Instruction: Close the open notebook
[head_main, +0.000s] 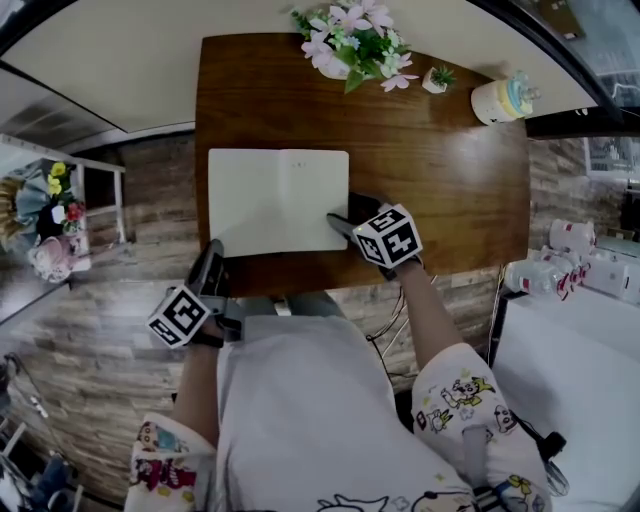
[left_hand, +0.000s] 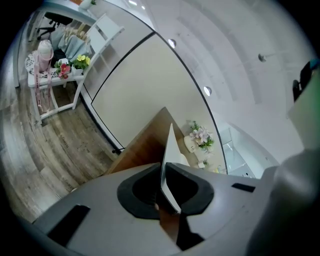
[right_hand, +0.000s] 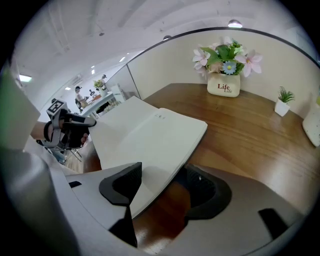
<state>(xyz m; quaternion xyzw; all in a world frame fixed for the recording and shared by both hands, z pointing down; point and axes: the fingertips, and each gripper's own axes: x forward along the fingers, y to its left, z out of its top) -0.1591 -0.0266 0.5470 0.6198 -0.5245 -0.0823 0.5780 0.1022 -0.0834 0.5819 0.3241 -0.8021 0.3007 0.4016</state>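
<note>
Notebook (head_main: 278, 200) lies open & flat on the table (head_main: 440, 190), close to the near edge. L gripper (head_main: 214, 254) is at its near-left corner, jaws pinched tight on the thin left edge, which shows edge-on between them in the left gripper view. R gripper (head_main: 345, 224) is at the near-right corner, jaws wide apart w/ the corner between them: one jaw over the page, the other off the edge, nothing pinched.

Risks as we see them:
1. We can't tell if the L grip has the cover or only a few sheets. If only sheets, swinging them over could crease or tear them & leave the cover lying.
2. R side isn't clamped, so a pull from the left could drag the whole notebook across the table, maybe off the near edge.
3. R gripper's upper jaw is over the right page, i.e. in the closing path. The left half would land on it unless we clear it in time.
4. The hold is right at a corner, so the half may twist instead of folding square.
</note>
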